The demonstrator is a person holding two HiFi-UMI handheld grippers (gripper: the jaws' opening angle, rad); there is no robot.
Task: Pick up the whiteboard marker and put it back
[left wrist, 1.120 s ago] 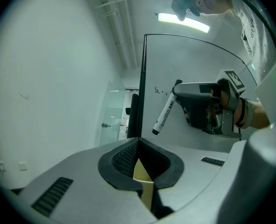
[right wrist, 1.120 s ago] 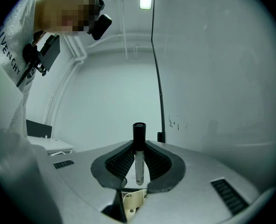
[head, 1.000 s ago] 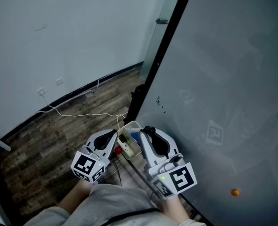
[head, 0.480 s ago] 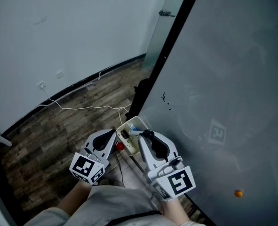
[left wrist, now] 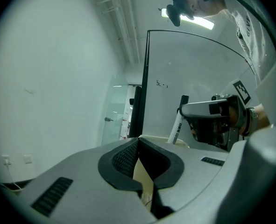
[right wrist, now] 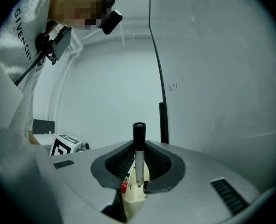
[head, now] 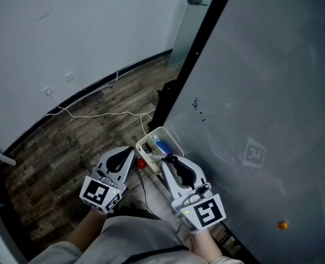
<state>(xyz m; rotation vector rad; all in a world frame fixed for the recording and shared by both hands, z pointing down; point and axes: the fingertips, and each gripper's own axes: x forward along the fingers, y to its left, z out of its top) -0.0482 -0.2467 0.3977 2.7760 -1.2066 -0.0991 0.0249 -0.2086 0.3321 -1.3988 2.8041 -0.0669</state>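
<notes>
The whiteboard marker (right wrist: 138, 158), white with a black cap, stands upright between the pads of my right gripper (right wrist: 138, 171), which is shut on it. In the left gripper view the same marker (left wrist: 177, 126) slants up in front of the whiteboard (left wrist: 194, 73). In the head view my right gripper (head: 170, 159) hangs just over the near end of a cream tray (head: 161, 132) at the board's foot. My left gripper (head: 130, 152) is beside it on the left, jaws a narrow gap apart with nothing between them.
The tray holds a blue item (head: 161, 146) and a white block (head: 147, 148); a red thing (head: 142, 163) lies by its near edge. The whiteboard (head: 261, 92) fills the right, with its black post (head: 167, 95). A white cable (head: 96, 115) crosses the wooden floor.
My right gripper has sunk with the marker toward the cream tray. The left gripper has hardly moved.
</notes>
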